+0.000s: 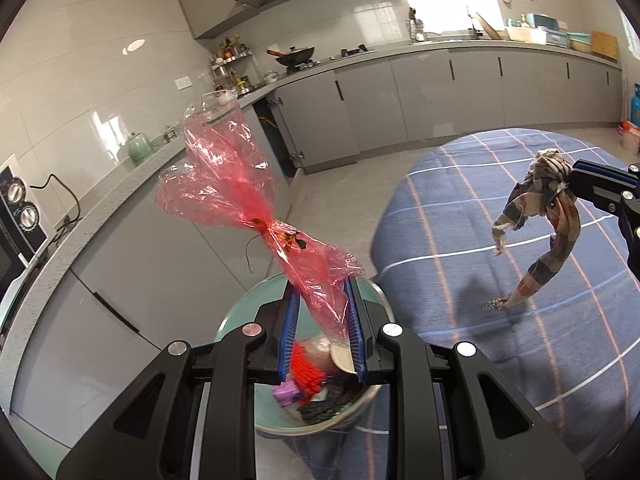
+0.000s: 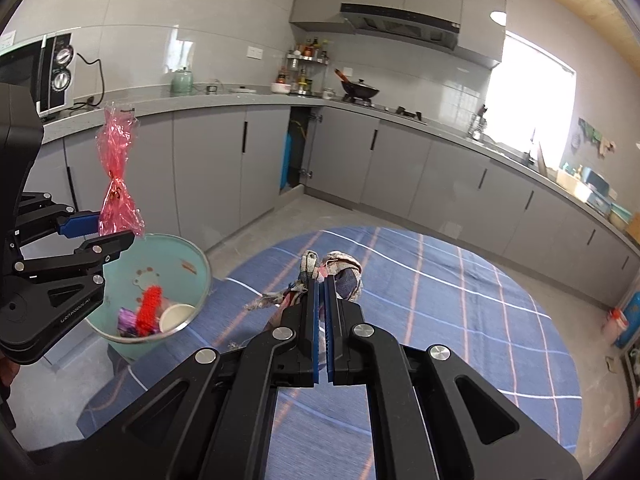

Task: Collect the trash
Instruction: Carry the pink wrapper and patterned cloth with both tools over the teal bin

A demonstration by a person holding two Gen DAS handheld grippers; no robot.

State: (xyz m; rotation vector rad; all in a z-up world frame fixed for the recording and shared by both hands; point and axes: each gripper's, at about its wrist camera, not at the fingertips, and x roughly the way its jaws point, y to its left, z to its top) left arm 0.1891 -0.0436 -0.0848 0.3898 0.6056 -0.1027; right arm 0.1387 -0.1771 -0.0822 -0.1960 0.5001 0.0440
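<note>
My left gripper (image 1: pixel 323 296) holds a crinkled red cellophane wrapper (image 1: pixel 236 184) by its lower end, right above a teal trash bin (image 1: pixel 240 320). The jaws stand a little apart with the wrapper between them. The bin holds a red bristly piece, a purple wrapper and a paper cup. In the right wrist view the wrapper (image 2: pixel 116 168) hangs over the bin (image 2: pixel 180 252) at the left. My right gripper (image 2: pixel 322 280) is shut on a plaid rag (image 2: pixel 340 268), held above the blue rug. The rag (image 1: pixel 540 216) dangles from it in the left wrist view.
A round blue plaid rug (image 2: pixel 460 300) covers the floor. Grey kitchen cabinets (image 2: pixel 400 168) run along the walls, one door open (image 2: pixel 298 152). A microwave (image 2: pixel 52 72) stands on the counter at left. A blue gas cylinder and a bag (image 2: pixel 624 320) stand at the far right.
</note>
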